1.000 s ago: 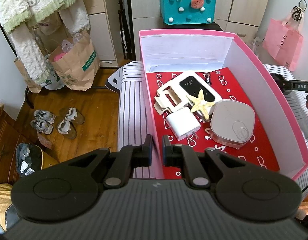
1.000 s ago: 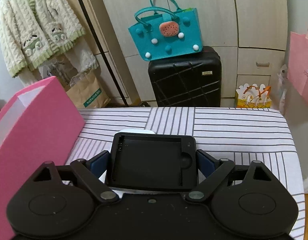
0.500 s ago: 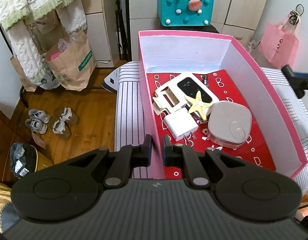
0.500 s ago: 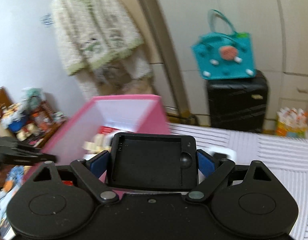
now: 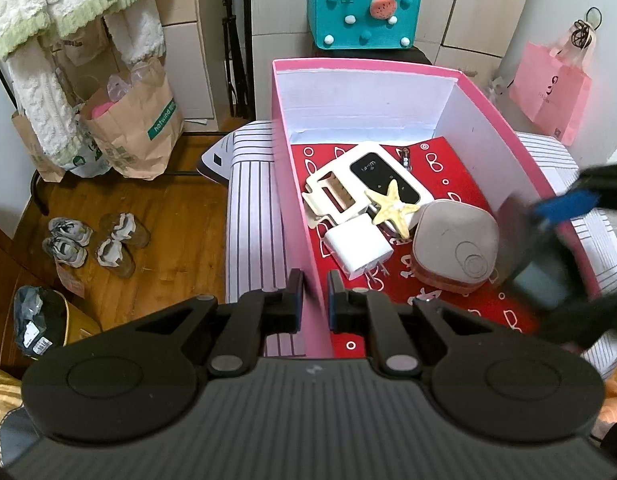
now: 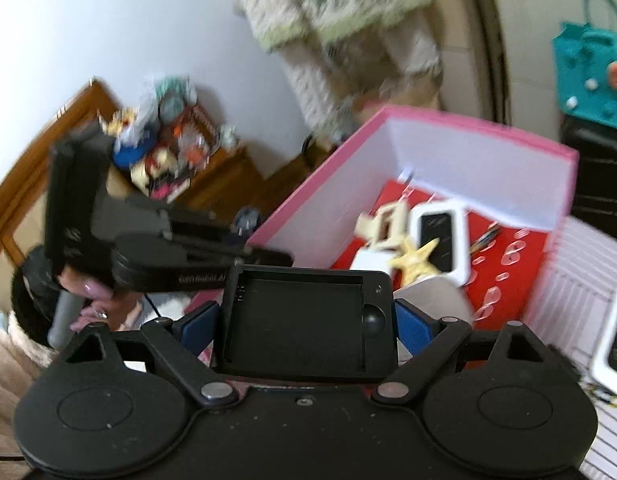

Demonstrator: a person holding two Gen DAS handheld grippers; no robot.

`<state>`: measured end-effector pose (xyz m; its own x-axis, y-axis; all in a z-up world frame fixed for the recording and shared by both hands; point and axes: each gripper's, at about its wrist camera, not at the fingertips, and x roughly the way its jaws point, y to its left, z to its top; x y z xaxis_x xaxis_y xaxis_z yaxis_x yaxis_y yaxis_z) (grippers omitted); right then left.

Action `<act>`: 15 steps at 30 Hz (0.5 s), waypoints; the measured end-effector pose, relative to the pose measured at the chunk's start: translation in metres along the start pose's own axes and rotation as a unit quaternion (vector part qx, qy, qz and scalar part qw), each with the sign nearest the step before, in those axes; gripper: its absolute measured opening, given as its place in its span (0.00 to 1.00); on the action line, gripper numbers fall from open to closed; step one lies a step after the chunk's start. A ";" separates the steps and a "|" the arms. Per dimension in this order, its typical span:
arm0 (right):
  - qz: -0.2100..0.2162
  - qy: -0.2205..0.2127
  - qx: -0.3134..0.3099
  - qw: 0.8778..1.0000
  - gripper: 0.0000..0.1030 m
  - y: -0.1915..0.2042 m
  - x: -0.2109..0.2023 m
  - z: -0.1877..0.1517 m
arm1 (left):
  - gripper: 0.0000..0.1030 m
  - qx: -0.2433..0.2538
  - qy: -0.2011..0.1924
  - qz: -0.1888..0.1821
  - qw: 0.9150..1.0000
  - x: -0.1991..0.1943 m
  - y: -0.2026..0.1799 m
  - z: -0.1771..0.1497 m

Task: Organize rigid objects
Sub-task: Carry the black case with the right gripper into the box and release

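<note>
Right gripper (image 6: pixel 308 316) grips black tray (image 6: pixel 304 320) over pink box (image 5: pixel 388 68) (blurred, apparently near wall); left gripper (image 5: pixel 315 300) pinches box's side.

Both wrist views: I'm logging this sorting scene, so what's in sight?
Box: one, pink, on the striped surface.
Wifi device: one, white and black, in box.
Clip: one, cream, in box.
Starfish: one, yellow, on wifi device.
Charger: one, white, in box.
Case: one, grey, in box.
Black tray: one, held over box.
Bag: one, teal, behind.
Left hand-held gripper: clamped on box wall.
Right hand-held gripper: shut on black tray.
</note>
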<state>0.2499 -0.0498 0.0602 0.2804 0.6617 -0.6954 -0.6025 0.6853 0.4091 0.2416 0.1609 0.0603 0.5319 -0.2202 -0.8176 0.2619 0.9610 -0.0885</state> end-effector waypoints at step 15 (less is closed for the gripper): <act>-0.028 0.103 -0.009 0.994 0.91 0.003 0.075 0.008 | 0.11 0.015 -0.001 -0.004 1.000 0.001 -0.001 0.000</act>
<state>0.2754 0.0040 0.0146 0.1561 0.5449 -0.8238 -0.6039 0.7127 0.3570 0.2419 0.1595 0.0601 0.5308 -0.2278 -0.8163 0.2897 0.9539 -0.0778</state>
